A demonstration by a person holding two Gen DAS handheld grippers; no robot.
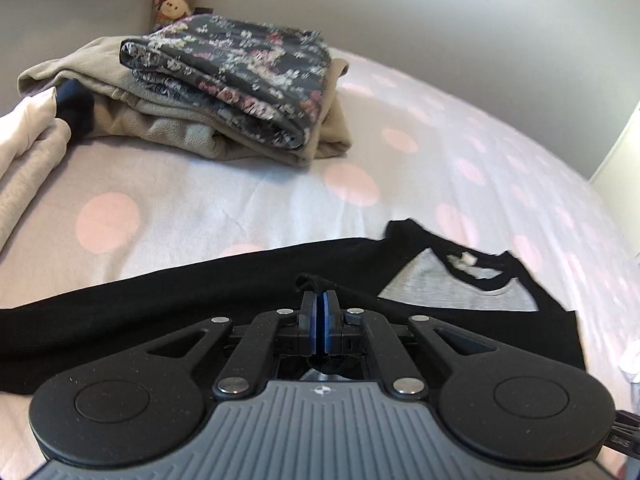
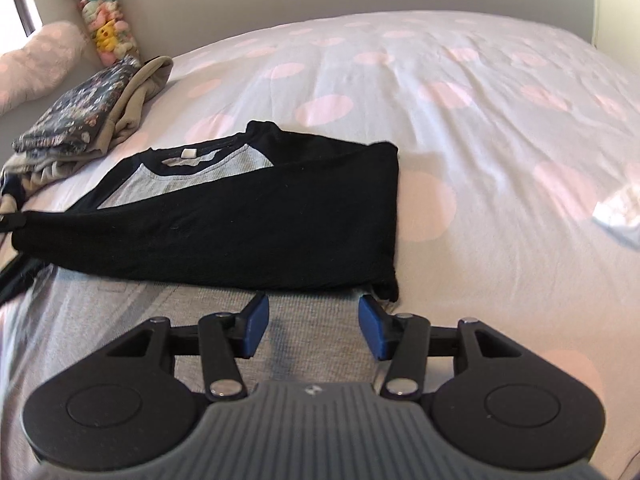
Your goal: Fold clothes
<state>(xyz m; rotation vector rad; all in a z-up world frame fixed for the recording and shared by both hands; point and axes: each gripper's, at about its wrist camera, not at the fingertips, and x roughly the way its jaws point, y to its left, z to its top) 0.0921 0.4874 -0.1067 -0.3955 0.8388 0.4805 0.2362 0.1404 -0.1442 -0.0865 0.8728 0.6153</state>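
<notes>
The left hand-held gripper is pinched tight on a fold of the black sleeve of a black-and-grey raglan shirt, which lies on the polka-dot bed with that sleeve laid across its grey body. The right hand-held gripper hovers with jaws wide and holding nothing, just by the shirt's near edge. By my judgement the shirt is partly folded, with more folds left. A folded stack, floral garment on top, sits beyond it.

Black-and-grey shirt, white bedsheet dotted pink, dark floral folded garment
</notes>
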